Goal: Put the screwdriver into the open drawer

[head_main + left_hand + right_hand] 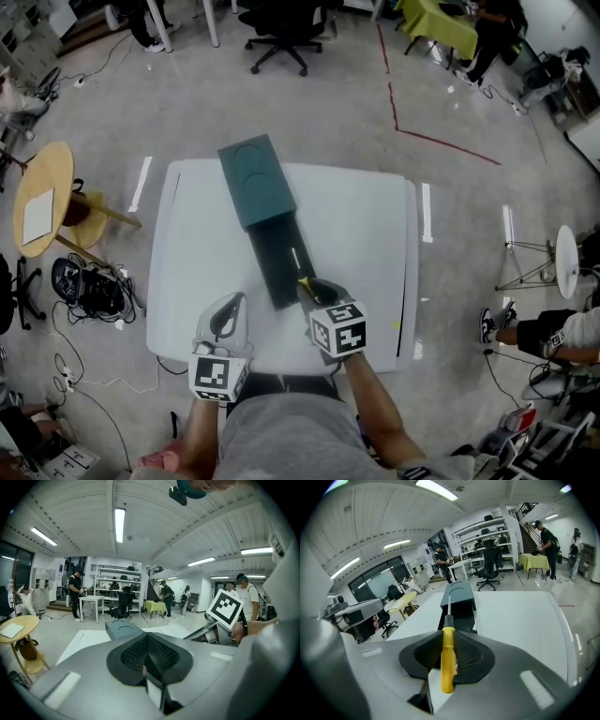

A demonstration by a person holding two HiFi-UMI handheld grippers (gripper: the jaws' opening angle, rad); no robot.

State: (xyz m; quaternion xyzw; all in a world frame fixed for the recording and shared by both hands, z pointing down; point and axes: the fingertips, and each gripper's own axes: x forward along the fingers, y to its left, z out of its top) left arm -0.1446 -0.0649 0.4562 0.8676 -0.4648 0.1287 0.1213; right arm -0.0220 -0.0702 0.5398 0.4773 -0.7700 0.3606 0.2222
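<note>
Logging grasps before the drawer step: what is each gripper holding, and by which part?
Right gripper holds the screwdriver by its yellow handle, shaft pointing forward. Left gripper holds nothing.

A big open lab or workshop hall, not a home: bare grey concrete floor [337, 112] marked with a red tape line [441, 143]; a heap of cables [94, 286] lying loose beside the white bench [366, 234]; a black swivel chair [281, 33] on castors; a round wooden side table [42, 187]; metal shelving [115, 581] loaded with gear along the far wall; a staircase [528, 509] behind; long strip lights [119, 524] under a ribbed ceiling; several people standing about a white work table [91, 598].
</note>
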